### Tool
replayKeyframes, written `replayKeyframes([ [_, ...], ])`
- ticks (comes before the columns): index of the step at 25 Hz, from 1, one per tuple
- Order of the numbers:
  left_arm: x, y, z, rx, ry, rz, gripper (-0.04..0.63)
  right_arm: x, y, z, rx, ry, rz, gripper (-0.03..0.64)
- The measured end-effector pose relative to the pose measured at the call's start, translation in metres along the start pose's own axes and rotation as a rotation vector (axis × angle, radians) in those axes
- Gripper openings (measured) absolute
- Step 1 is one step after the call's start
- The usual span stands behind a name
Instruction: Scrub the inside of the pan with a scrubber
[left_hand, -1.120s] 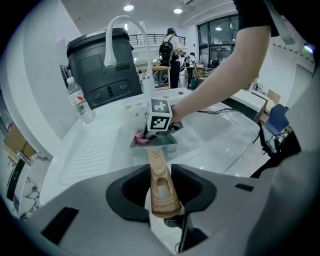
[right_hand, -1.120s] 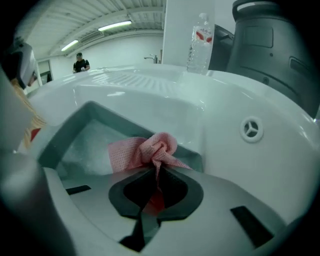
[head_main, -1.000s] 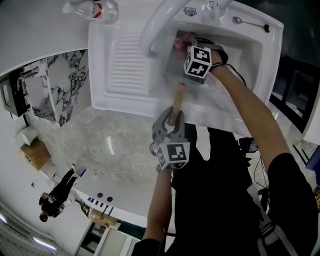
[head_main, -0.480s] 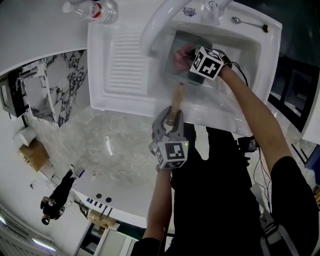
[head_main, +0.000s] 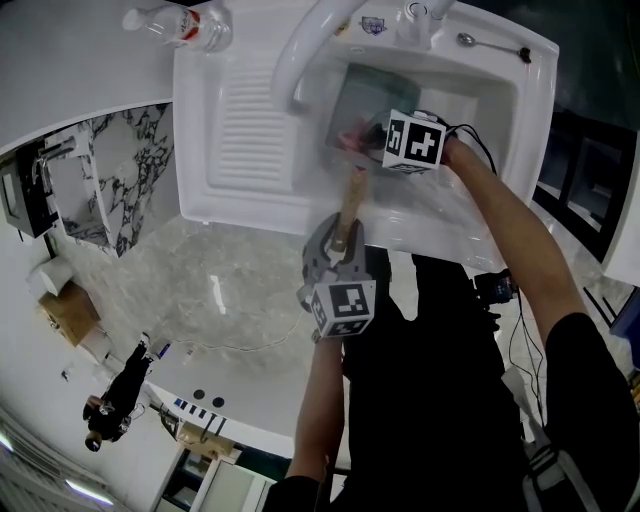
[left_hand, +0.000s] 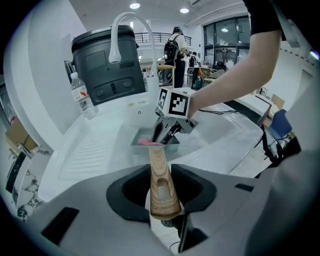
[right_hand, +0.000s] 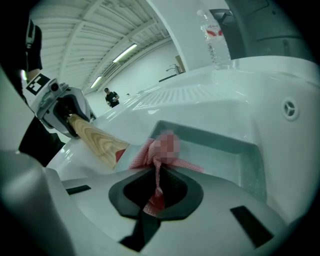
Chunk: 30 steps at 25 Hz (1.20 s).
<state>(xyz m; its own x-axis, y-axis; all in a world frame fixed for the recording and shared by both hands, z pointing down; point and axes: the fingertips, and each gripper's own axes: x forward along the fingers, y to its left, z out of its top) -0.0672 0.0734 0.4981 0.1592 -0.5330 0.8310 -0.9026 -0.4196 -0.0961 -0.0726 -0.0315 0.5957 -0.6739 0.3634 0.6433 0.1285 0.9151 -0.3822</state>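
Observation:
A square grey pan (head_main: 368, 95) sits in the white sink (head_main: 500, 120), its wooden handle (head_main: 350, 205) pointing toward me. My left gripper (head_main: 340, 243) is shut on that handle (left_hand: 161, 180) near its end. My right gripper (head_main: 366, 135) reaches into the pan from the right and is shut on a pink-red checked scrubber cloth (right_hand: 145, 150), pinched deep between its jaws (right_hand: 157, 192). The cloth's bunched end (left_hand: 146, 142) lies at the pan's near edge by the handle root (right_hand: 95, 137). The pan's floor (right_hand: 225, 150) shows pale and wet-looking.
A white curved faucet (head_main: 310, 40) arches over the sink's left side. The ribbed drainboard (head_main: 250, 125) lies left of the basin, with a plastic bottle (head_main: 185, 20) beyond it. A spoon (head_main: 490, 45) rests on the far rim. Marble counter (head_main: 220, 280) runs nearer me.
My right gripper has drawn the scrubber from the pan's far side toward the near edge by the handle, and its cube has turned. The left gripper and handle have stayed put.

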Motion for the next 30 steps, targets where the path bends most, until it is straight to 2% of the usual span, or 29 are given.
replayKeyframes([
  [2, 0.000, 0.000, 0.000, -0.003, 0.001, 0.001, 0.150, -0.002, 0.002, -0.004, -0.049, 0.029, 0.019, 0.035],
  [3, 0.000, 0.000, 0.000, -0.004, 0.003, 0.003, 0.149, -0.003, 0.000, -0.007, -0.079, 0.047, 0.001, 0.035],
  [6, 0.000, 0.000, 0.000, -0.005, 0.003, 0.003, 0.149, -0.009, -0.027, -0.017, -0.136, 0.107, -0.145, 0.035],
  [10, 0.000, 0.000, 0.000, -0.003, 0.000, 0.000, 0.149, -0.017, -0.076, -0.034, -0.137, 0.172, -0.371, 0.035],
  [13, 0.000, 0.000, 0.000, 0.000, 0.001, 0.000, 0.149, -0.023, -0.105, -0.045, -0.166, 0.238, -0.496, 0.035],
  [16, 0.001, 0.000, 0.000, 0.001, 0.012, 0.004, 0.149, -0.028, -0.124, -0.057, -0.298, 0.348, -0.593, 0.035],
  [18, 0.001, -0.001, 0.000, 0.000, 0.021, 0.010, 0.149, -0.030, -0.127, -0.060, -0.392, 0.394, -0.620, 0.035],
  [19, 0.001, -0.001, 0.000, -0.001, 0.022, 0.012, 0.149, -0.031, -0.125, -0.061, -0.381, 0.391, -0.609, 0.035],
  [20, 0.001, 0.000, 0.000, -0.003, 0.022, 0.013, 0.149, -0.030, -0.120, -0.062, -0.322, 0.368, -0.577, 0.035],
  [22, 0.001, 0.000, -0.001, -0.006, 0.023, 0.014, 0.149, -0.029, -0.104, -0.060, -0.142, 0.277, -0.460, 0.035],
  [24, 0.001, 0.001, -0.001, -0.007, 0.023, 0.013, 0.149, -0.028, -0.085, -0.055, -0.017, 0.197, -0.338, 0.035],
  [30, 0.001, 0.001, -0.001, -0.003, 0.021, 0.015, 0.149, -0.020, -0.037, -0.046, 0.083, 0.153, -0.041, 0.035],
])
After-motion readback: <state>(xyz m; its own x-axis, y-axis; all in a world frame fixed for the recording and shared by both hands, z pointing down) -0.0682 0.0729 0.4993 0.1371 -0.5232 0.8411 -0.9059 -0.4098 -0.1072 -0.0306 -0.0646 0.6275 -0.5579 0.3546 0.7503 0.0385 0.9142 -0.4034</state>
